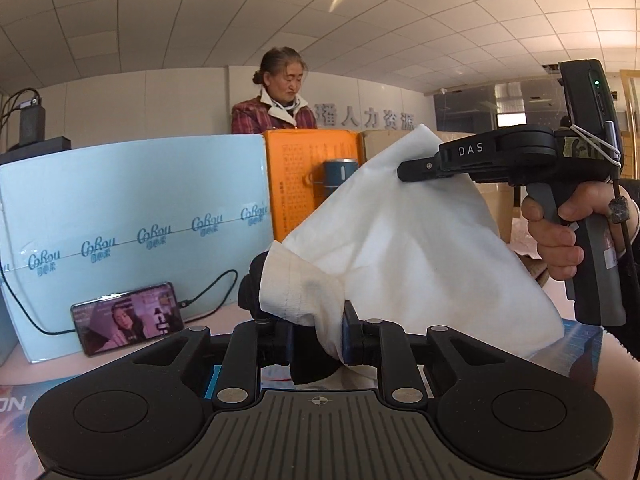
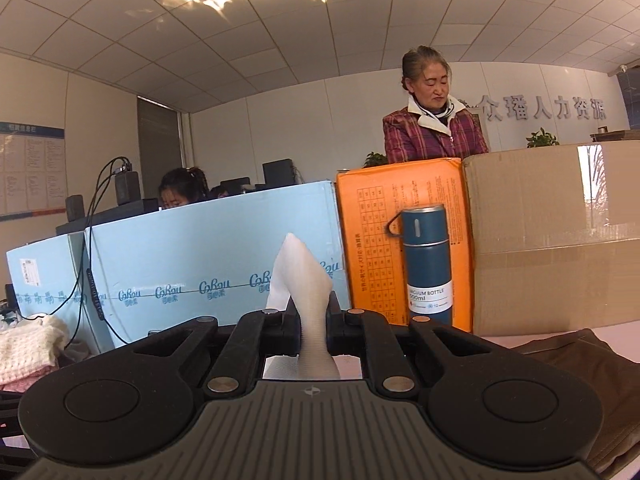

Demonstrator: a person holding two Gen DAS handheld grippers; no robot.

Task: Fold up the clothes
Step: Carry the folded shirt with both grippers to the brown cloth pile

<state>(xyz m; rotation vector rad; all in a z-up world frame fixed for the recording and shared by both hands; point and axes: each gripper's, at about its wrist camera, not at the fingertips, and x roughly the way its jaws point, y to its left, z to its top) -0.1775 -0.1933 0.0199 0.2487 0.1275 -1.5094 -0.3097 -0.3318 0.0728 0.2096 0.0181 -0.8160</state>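
A white garment [image 1: 420, 240] hangs stretched in the air between my two grippers. In the left wrist view, my left gripper [image 1: 324, 332] is shut on its hemmed lower corner, with the cloth bunched between the pads. Up to the right, my right gripper [image 1: 402, 170], held by a hand [image 1: 556, 240], pinches the garment's upper edge. In the right wrist view, my right gripper [image 2: 314, 316] is shut on a narrow fold of the white garment [image 2: 298, 276], whose tip pokes up above the fingers.
Light-blue cartons [image 2: 208, 240], an orange box [image 2: 372, 240] and a cardboard box [image 2: 556, 240] wall off the far side. A blue vacuum bottle [image 2: 426, 264] stands before them. A phone [image 1: 128, 318] on a cable leans at left. A brown garment [image 2: 572, 368] lies right, cream knitwear [image 2: 28, 348] left. A person [image 2: 432, 128] stands behind.
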